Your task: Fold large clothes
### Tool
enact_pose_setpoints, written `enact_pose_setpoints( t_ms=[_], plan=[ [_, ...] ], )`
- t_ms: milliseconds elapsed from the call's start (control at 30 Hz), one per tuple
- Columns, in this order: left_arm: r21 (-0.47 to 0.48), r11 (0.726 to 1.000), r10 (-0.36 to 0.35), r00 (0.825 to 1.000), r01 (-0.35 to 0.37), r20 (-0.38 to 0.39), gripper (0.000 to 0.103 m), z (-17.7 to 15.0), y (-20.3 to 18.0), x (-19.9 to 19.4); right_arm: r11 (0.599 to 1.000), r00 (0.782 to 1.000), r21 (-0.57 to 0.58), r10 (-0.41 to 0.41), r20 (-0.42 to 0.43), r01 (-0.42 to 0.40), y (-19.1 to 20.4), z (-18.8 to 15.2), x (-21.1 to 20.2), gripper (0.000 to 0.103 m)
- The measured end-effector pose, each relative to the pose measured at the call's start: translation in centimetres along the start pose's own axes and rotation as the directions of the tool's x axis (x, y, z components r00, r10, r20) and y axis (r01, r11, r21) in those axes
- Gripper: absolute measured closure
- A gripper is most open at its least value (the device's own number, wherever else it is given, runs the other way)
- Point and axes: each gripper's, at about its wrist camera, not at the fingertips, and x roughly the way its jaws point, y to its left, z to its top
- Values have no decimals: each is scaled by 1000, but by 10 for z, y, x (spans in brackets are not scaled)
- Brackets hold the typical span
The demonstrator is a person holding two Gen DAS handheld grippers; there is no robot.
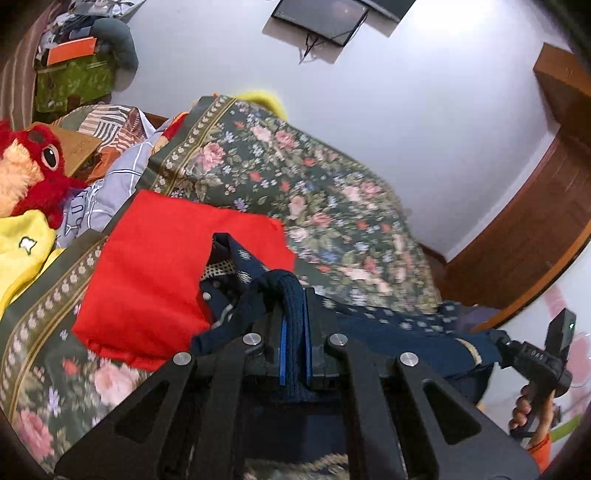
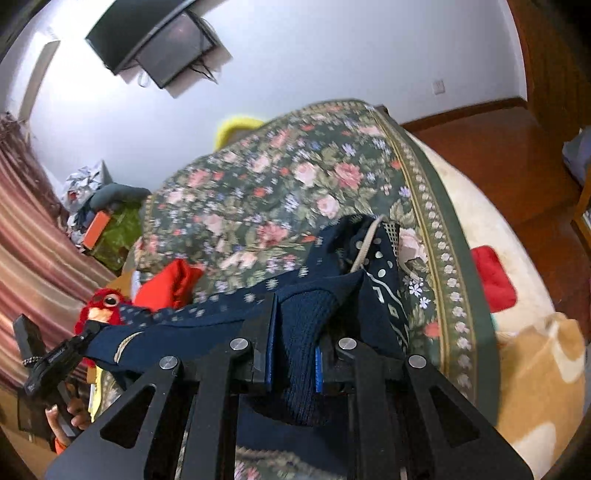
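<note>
A navy blue knitted garment with small pale patterns [image 1: 399, 325] stretches between both grippers above a floral bedspread [image 1: 295, 177]. My left gripper [image 1: 293, 295] is shut on a thick bunched edge of it. My right gripper [image 2: 295, 314] is shut on the other bunched edge [image 2: 306, 332], and the cloth runs left to the other gripper [image 2: 55, 362]. The right gripper's body also shows in the left wrist view [image 1: 535, 365].
A red folded cloth [image 1: 166, 273] lies on the bedspread just beyond my left gripper. A red plush toy [image 1: 33, 173], yellow cloth [image 1: 22, 254] and light clothes lie at the left. A wall screen [image 1: 321, 18] hangs above. A wooden floor [image 2: 498, 147] lies at right.
</note>
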Motion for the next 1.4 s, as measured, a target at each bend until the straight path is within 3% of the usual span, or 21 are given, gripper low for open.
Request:
enact_pose_setpoints(
  t_ms=[67, 200, 333, 400, 467, 500, 533, 600, 700, 800, 900, 1033, 1200, 1333, 1400],
  plan=[
    [24, 998, 54, 998, -54, -31, 97, -1, 4, 26, 1000, 1000, 19, -6, -25, 6, -12, 2, 19, 89],
    [40, 995, 100, 989, -96, -113, 94, -6, 14, 67, 999, 995, 18, -24, -99, 26, -30, 4, 44, 88],
    [101, 987, 140, 977, -125, -160, 90, -10, 19, 86, 1000, 994, 11, -22, -111, 24, -38, 10, 35, 82],
    [124, 983, 154, 973, -134, -170, 88, -10, 17, 85, 995, 992, -25, -101, -76, 99, -38, 12, 21, 78],
    [156, 977, 178, 962, -147, -205, 87, -9, 11, 79, 976, 976, -59, -213, -48, 210, -38, 13, 8, 75],
    [161, 976, 178, 960, -145, -215, 85, -8, 8, 75, 974, 975, -67, -219, -47, 216, -37, 12, 1, 75],
    [168, 977, 165, 962, -129, -216, 82, -8, 2, 65, 977, 978, -68, -204, -47, 201, -38, 10, -5, 75],
    [204, 973, 145, 970, -104, -196, 65, -7, -11, 46, 982, 983, -79, -178, -51, 174, -37, 2, -22, 75],
    [281, 955, 137, 981, -95, -134, 54, -11, -35, 15, 981, 986, -110, -164, -43, 158, -30, -10, -41, 75],
    [338, 938, 118, 986, -71, -120, 45, -18, -54, -1, 985, 991, -128, -120, -52, 113, -18, -22, -51, 74],
    [392, 919, 97, 983, -28, -156, 44, -38, -71, -4, 980, 993, -176, -103, -63, 90, 1, -30, -44, 70],
    [397, 917, 66, 966, 39, -248, 44, -64, -80, 13, 971, 995, -231, -71, -70, 53, 18, -45, -39, 58],
    [388, 921, 94, 944, 38, -315, 44, -86, -82, 51, 966, 991, -255, -81, -111, 50, 25, -56, -8, 57],
    [372, 928, 98, 943, 28, -317, 44, -74, -73, 76, 969, 975, -239, -111, -191, 63, 20, -48, 32, 57],
    [352, 936, 101, 942, 19, -320, 39, -60, -66, 87, 969, 966, -231, -138, -221, 85, 16, -36, 52, 57]
  ],
)
